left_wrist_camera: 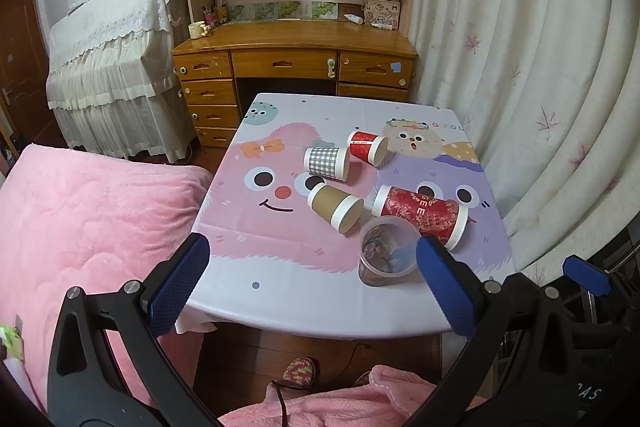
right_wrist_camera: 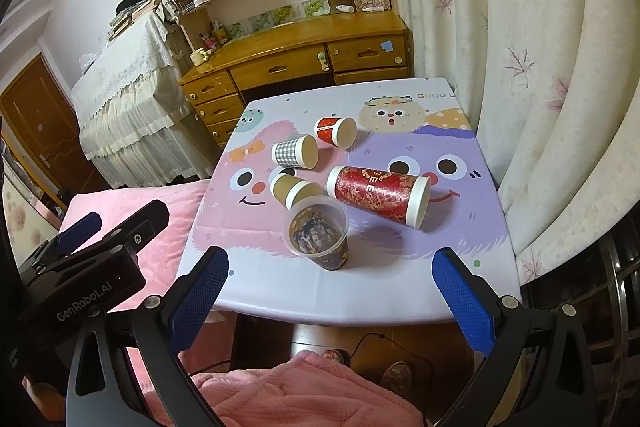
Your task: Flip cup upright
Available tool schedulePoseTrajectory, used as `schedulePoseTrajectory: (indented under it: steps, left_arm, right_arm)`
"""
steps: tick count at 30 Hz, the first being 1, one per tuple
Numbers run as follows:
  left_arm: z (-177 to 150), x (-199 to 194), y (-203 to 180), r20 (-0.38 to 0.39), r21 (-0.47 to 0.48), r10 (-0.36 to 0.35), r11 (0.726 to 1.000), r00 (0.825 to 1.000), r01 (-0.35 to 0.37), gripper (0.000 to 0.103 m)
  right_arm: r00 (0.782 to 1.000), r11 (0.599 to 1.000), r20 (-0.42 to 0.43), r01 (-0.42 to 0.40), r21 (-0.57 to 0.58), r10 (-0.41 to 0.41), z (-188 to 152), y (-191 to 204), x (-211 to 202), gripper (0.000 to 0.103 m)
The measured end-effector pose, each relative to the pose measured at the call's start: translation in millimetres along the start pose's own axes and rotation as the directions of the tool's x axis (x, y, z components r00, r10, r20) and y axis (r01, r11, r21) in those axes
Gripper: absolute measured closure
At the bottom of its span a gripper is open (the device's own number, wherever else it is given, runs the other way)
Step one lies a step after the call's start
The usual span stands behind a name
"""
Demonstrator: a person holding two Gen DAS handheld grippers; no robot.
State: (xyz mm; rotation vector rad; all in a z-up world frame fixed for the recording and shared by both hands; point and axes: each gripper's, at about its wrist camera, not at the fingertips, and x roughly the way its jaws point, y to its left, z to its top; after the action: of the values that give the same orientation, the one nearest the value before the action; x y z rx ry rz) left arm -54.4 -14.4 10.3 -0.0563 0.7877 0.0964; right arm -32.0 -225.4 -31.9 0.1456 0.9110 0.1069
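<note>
Cartoon-print tablecloth (left_wrist_camera: 280,267) fills mid-frame, carrying four paper cups on their sides: checked cup (left_wrist_camera: 327,163), small red cup (left_wrist_camera: 367,148), brown cup (left_wrist_camera: 335,206), tall red cup (left_wrist_camera: 420,216). A clear plastic cup (left_wrist_camera: 387,250) stands upright at lower centre. Left gripper (left_wrist_camera: 312,285) and right gripper (right_wrist_camera: 330,293) hover spread wide, holding nothing.

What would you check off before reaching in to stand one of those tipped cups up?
1. Left gripper open, holding nothing: ok.
2. Right gripper open, holding nothing: ok.
3. Cups all standing: not ok; the tall red cup, brown cup, checked cup and small red cup lie on their sides.
4. Clear plastic cup upright: ok.
5. Room around the brown cup: not ok, the plastic cup sits close.
6. Cups empty: cannot tell.
</note>
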Motion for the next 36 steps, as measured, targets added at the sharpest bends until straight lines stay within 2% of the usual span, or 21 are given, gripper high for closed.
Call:
schedulePoseTrajectory:
  steps: [36]
  left_arm:
    - [1.2, 15.1, -1.5, -0.024, -0.032, 0.032, 0.999, 0.999, -0.033, 0.000]
  right_arm:
    - [0.998, 1.000, -0.060, -0.025, -0.017, 0.024, 9.0, -5.7, 19.7, 0.000]
